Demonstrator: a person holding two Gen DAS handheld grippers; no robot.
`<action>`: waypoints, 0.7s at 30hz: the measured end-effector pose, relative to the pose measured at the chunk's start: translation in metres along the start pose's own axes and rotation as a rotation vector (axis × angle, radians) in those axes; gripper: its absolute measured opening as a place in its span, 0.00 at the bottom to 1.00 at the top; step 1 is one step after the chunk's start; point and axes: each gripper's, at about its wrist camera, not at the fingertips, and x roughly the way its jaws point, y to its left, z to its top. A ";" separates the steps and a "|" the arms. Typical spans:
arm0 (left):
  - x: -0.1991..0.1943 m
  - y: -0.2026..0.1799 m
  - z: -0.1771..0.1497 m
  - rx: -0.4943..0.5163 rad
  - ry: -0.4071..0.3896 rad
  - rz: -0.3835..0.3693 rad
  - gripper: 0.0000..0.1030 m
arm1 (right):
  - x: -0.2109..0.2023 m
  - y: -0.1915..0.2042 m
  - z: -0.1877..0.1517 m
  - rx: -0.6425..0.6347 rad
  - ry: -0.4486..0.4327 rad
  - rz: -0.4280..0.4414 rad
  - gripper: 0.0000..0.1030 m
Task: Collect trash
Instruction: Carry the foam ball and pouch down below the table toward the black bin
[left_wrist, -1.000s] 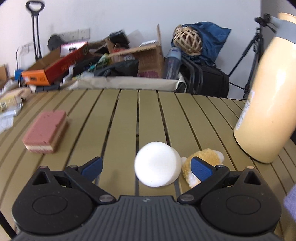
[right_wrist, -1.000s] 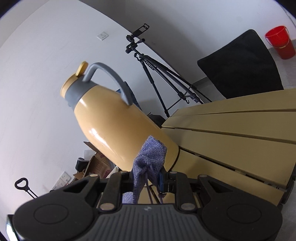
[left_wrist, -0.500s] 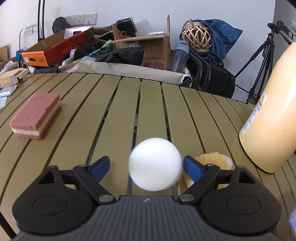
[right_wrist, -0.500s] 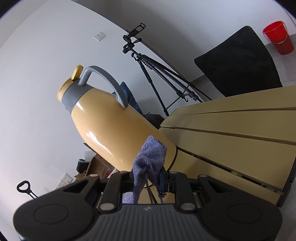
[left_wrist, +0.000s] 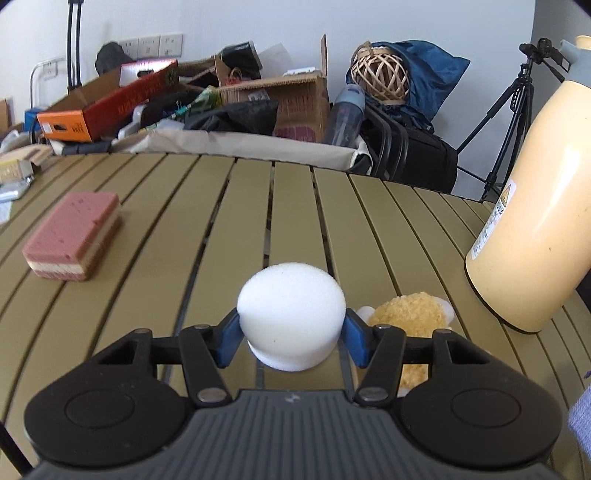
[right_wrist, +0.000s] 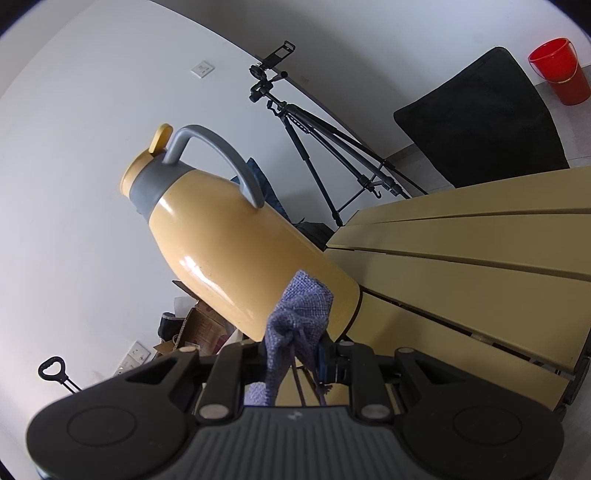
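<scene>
A white foam puff sits on the slatted olive table, between the blue pads of my left gripper. The jaws are closing, and both pads touch the puff's sides. A fluffy yellow and white ball lies just right of it, behind the right finger. In the right wrist view, my right gripper is shut on a purple woven drawstring pouch, held above the table near the jug. A corner of the pouch shows at the lower right of the left wrist view.
A tall cream thermos jug stands at the table's right edge. A pink layered sponge lies at the left. Boxes and bags crowd the space behind the table, with a tripod beside the jug.
The left jaws have closed in from wide open until the pads meet the white foam puff. The right gripper and its pouch have stayed put.
</scene>
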 end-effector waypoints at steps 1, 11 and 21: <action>-0.004 0.000 0.000 0.008 -0.008 0.006 0.56 | 0.000 0.001 0.000 -0.001 0.001 0.003 0.18; -0.051 0.004 -0.007 0.066 -0.083 0.060 0.56 | -0.004 0.013 -0.005 -0.028 0.030 0.048 0.18; -0.111 0.010 -0.032 0.104 -0.134 0.070 0.56 | -0.027 0.033 -0.020 -0.110 0.060 0.095 0.18</action>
